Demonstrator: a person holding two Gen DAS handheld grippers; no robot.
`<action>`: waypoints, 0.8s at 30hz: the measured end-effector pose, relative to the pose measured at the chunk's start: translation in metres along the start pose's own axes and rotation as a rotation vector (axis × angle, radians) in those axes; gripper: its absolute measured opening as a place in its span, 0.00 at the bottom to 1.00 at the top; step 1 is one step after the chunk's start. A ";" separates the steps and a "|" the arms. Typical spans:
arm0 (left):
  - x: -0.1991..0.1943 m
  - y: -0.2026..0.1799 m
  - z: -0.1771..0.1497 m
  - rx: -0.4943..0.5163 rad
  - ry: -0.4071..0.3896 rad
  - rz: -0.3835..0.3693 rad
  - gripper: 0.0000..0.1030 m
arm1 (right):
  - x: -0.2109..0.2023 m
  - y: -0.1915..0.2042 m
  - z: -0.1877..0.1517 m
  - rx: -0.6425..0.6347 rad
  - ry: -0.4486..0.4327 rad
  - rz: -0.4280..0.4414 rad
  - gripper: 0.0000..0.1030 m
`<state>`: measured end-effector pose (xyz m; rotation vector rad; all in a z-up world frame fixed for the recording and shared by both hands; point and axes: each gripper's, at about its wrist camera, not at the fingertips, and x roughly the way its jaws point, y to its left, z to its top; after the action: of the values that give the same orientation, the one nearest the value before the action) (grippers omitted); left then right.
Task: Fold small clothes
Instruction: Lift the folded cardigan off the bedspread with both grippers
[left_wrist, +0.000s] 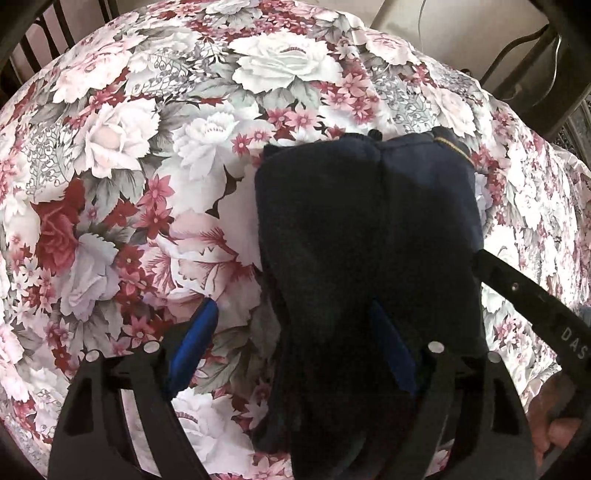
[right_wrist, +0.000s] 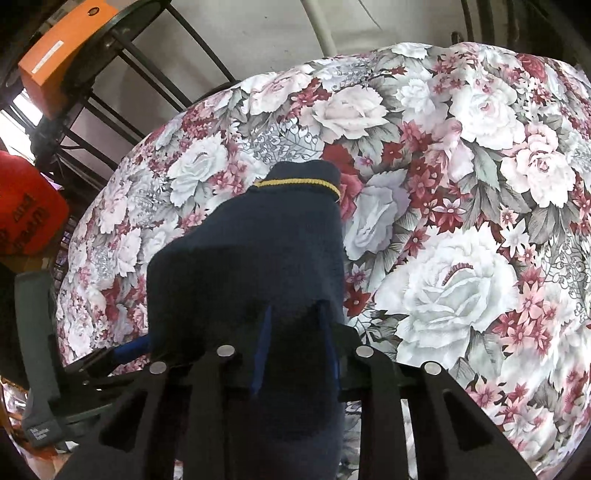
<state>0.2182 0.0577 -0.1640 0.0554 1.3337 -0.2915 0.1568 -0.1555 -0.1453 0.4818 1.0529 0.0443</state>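
The navy garment (right_wrist: 255, 254) is seen lying lengthwise away from both cameras, its yellow-trimmed end (right_wrist: 299, 183) pointing toward the far side of the floral cloth (right_wrist: 461, 258). Its near end is clamped between the narrowly set fingers of the right gripper (right_wrist: 293, 354), while the left gripper (left_wrist: 291, 339) is held wide apart with one blue finger (left_wrist: 391, 350) laid on the fabric and the other (left_wrist: 192, 343) over bare cloth. Dark metal chair frames (right_wrist: 155, 74), an orange box (right_wrist: 62, 48) and a pale wall are seen beyond the covered table.

Even daylight, soft shadows, heavy fisheye warp, edges blurry.
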 end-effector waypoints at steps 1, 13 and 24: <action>0.000 0.000 -0.001 0.001 -0.001 0.002 0.81 | 0.001 -0.001 0.000 0.003 0.001 0.000 0.28; -0.012 -0.018 -0.006 0.030 -0.036 0.025 0.79 | -0.019 -0.001 -0.010 0.010 0.013 0.024 0.36; -0.039 -0.021 -0.013 0.061 -0.075 0.009 0.79 | -0.039 0.007 -0.021 -0.030 -0.002 0.043 0.36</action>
<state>0.1926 0.0472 -0.1266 0.1013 1.2495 -0.3235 0.1208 -0.1519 -0.1192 0.4767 1.0383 0.0972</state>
